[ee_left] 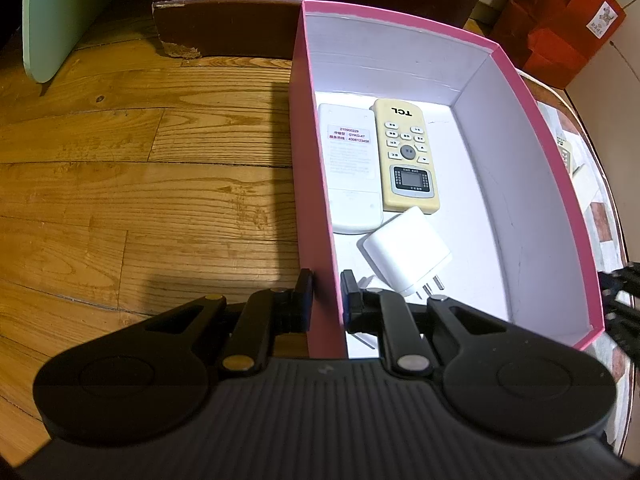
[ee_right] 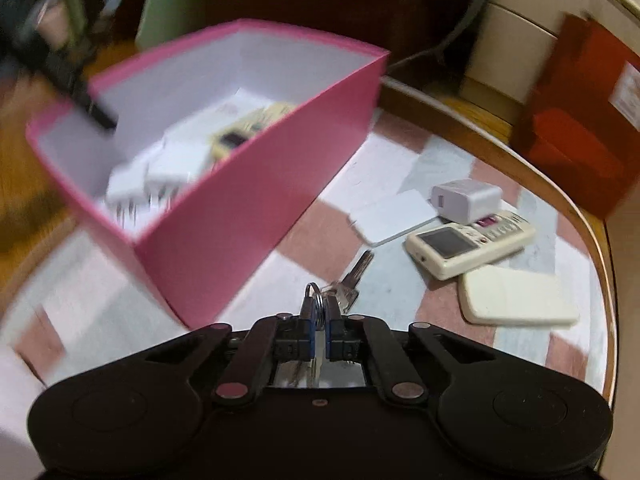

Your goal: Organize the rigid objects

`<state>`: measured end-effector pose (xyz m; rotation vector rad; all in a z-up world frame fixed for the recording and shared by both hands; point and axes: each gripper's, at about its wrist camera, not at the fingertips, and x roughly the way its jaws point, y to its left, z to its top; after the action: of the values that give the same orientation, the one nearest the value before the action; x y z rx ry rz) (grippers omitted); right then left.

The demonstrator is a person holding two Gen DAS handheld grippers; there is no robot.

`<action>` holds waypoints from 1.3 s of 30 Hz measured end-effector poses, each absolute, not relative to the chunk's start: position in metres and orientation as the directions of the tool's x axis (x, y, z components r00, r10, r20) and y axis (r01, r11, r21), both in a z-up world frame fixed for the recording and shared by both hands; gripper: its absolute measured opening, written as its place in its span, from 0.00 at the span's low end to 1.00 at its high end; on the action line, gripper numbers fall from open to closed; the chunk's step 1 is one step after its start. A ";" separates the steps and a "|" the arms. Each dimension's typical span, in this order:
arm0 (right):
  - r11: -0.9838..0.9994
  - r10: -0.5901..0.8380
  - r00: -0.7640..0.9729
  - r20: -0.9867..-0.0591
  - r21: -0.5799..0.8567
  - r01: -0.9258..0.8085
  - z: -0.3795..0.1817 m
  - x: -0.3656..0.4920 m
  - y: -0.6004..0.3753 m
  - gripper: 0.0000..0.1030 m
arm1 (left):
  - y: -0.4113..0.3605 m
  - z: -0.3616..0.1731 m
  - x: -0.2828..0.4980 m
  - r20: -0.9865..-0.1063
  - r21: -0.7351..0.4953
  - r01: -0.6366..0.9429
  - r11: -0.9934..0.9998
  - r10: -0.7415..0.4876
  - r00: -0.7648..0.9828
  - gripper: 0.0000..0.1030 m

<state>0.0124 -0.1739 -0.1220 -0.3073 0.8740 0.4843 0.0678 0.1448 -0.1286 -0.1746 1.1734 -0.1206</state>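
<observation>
A pink box [ee_left: 536, 128] with a white inside holds a white remote [ee_left: 350, 176] lying face down, a yellow TCL remote [ee_left: 408, 156] and a white plug charger [ee_left: 406, 254]. My left gripper [ee_left: 326, 294] is shut on the box's left wall, one finger outside, one inside. My right gripper [ee_right: 319, 314] is shut on a key ring with a silver key [ee_right: 352, 280], held above the table beside the box [ee_right: 256, 200]. On the table to the right lie a white charger [ee_right: 466, 200], a beige remote [ee_right: 470, 242], a white card [ee_right: 394, 216] and a cream cover [ee_right: 516, 296].
The table has a checked pink and white cloth [ee_right: 404, 160] and a curved wooden rim [ee_right: 576, 208]. A red paper bag [ee_right: 588, 128] stands beyond the rim. A wooden floor [ee_left: 140, 168] lies left of the box. The right wrist view is blurred on its left side.
</observation>
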 end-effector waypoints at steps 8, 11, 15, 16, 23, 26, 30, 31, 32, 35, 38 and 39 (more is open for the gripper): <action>0.869 0.338 0.624 -0.705 -0.020 -0.494 -0.068 0.004 -0.176 0.05 | 0.145 -0.129 0.068 -0.905 -0.200 0.003 0.980 -0.186 0.382 0.13; 0.857 0.374 0.655 -0.656 -0.025 -0.514 -0.044 0.001 -0.168 0.05 | 0.145 -0.129 0.068 -0.905 -0.200 0.003 0.980 -0.186 0.383 0.13; 0.827 0.471 0.650 -0.597 0.041 -0.561 -0.012 -0.002 -0.155 0.05 | 0.145 -0.129 0.068 -0.905 -0.200 0.003 0.980 -0.186 0.383 0.13; 0.817 0.494 0.637 -0.592 0.064 -0.573 -0.009 -0.002 -0.151 0.05 | 0.145 -0.129 0.068 -0.905 -0.200 0.004 0.980 -0.186 0.383 0.13; 0.754 0.547 0.497 -0.674 0.137 -0.643 -0.033 0.011 -0.105 0.05 | 0.146 -0.129 0.068 -0.904 -0.202 0.006 0.979 -0.188 0.384 0.13; 0.733 0.525 0.431 -0.734 0.133 -0.667 -0.056 0.019 -0.083 0.05 | 0.146 -0.129 0.068 -0.904 -0.203 0.006 0.979 -0.189 0.384 0.13; 0.742 0.510 0.334 -0.793 0.209 -0.637 -0.084 0.036 -0.067 0.05 | 0.147 -0.129 0.068 -0.903 -0.204 0.009 0.979 -0.191 0.385 0.13; 0.749 0.504 0.322 -0.801 0.220 -0.625 -0.089 0.038 -0.064 0.05 | 0.147 -0.129 0.068 -0.903 -0.204 0.009 0.979 -0.192 0.385 0.13; 0.751 0.497 0.302 -0.813 0.229 -0.620 -0.094 0.040 -0.060 0.05 | 0.147 -0.129 0.068 -0.903 -0.204 0.010 0.979 -0.192 0.385 0.13; 0.741 0.498 0.271 -0.824 0.242 -0.626 -0.101 0.039 -0.053 0.06 | 0.147 -0.129 0.068 -0.902 -0.207 0.012 0.978 -0.195 0.386 0.13; 0.756 0.524 0.299 -0.798 0.273 -0.595 -0.091 0.040 -0.058 0.19 | 0.147 -0.129 0.067 -0.902 -0.207 0.013 0.978 -0.195 0.386 0.13; 0.753 0.537 0.315 -0.783 0.277 -0.597 -0.083 0.039 -0.062 0.22 | 0.147 -0.129 0.068 -0.902 -0.204 0.015 0.979 -0.194 0.386 0.13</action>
<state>0.0387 -0.0617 -0.0834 -0.0678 1.0028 0.7475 0.0675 0.1468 -0.1292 -0.1727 1.1686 -0.1334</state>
